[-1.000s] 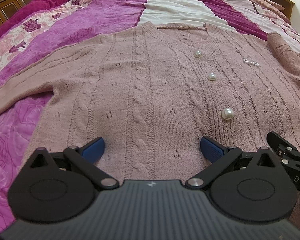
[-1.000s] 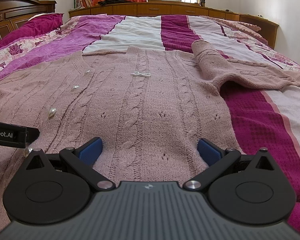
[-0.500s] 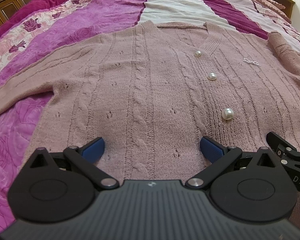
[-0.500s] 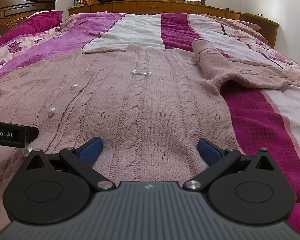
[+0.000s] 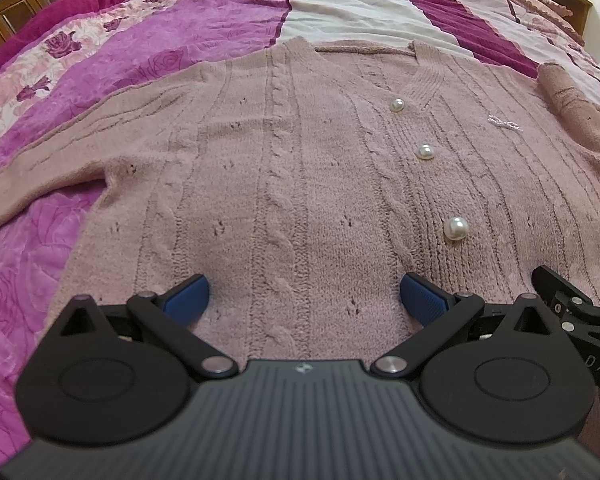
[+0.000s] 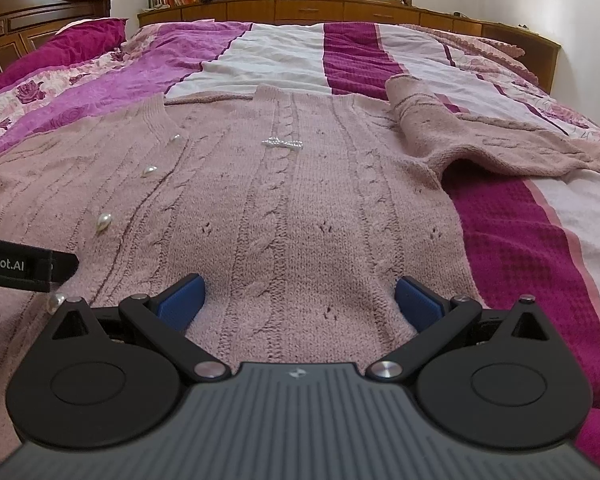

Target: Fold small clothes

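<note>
A dusty-pink cable-knit cardigan [image 5: 300, 168] with pearl buttons [image 5: 455, 228] lies flat, front up, on the bed. Its hem is nearest me. My left gripper [image 5: 304, 300] is open and empty over the hem's left half. My right gripper [image 6: 298, 300] is open and empty over the hem's right half of the cardigan [image 6: 300, 208]. The left sleeve [image 5: 32, 168] stretches out to the left. The right sleeve [image 6: 480, 140] lies bent out to the right. A small beaded bow [image 6: 282, 143] sits on the chest.
The bed has a purple, white and magenta striped bedspread [image 6: 520, 248]. A dark pillow [image 6: 60, 46] and wooden headboard [image 6: 28, 20] are at the left. A wooden ledge [image 6: 340, 10] runs along the far side. The other gripper's arm [image 6: 20, 266] shows at the left edge.
</note>
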`<state>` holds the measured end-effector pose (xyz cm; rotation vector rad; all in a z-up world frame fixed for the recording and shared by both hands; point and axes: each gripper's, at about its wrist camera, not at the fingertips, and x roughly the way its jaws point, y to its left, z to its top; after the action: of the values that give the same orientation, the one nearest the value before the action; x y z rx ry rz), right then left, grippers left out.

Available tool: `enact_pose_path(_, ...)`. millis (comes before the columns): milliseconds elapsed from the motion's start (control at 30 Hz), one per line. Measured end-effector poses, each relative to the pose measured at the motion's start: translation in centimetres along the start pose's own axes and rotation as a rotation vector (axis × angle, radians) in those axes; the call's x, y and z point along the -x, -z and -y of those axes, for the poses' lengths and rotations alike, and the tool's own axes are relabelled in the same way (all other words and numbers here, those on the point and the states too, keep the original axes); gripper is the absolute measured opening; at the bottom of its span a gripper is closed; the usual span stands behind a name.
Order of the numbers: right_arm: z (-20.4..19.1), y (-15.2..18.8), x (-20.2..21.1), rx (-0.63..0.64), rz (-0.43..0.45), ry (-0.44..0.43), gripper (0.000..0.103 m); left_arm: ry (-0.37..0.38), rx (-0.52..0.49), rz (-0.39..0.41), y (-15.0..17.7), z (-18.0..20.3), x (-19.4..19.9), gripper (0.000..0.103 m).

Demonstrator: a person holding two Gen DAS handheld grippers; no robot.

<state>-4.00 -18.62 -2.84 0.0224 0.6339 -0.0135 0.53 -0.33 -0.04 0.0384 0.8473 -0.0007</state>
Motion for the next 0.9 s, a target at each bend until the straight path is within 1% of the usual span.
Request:
enact_pose_path(200,0.1,0.0,0.1,-0.008,-0.003,-0.016,0.103,0.005,0.001,-0.016,-0.2,-0.1,0.2,0.103)
enact_pose_path(300,0.1,-0.4,0.3,-0.001,-0.021,-0.024,0.103,0.012,0.011,-0.031,-0.5,-0.3,0.3,0.103)
enact_pose_path(467,0.8,-1.5,1.2,-0.026,-0.047,-0.069,0.103,0.028,0.042,-0.044,-0.9,-0.8,1.4,0.103)
enact_pose_path(667,2.4,-3.3,2.7,-0.068,-0.019,-0.139,0.103,0.014,0.062,-0.023,-1.3,-1.2,2.8,0.103)
enact_pose_path(733,3.6,-4.0,3.1,-0.113,-0.017,-0.18,0.103,0.014,0.064,-0.012,-1.5,-1.3,3.3,0.103)
enact_pose_path(800,5.2,-4.9,3.1,-0.184,-0.022,-0.218,0.103,0.011,0.061,-0.002,-1.6,-1.2,3.7,0.103)
enact_pose_path(900,7.6,-5.9,3.2,-0.27,-0.012,-0.239,0.103,0.011,0.059,0.003,-1.8,-1.0,4.0,0.103)
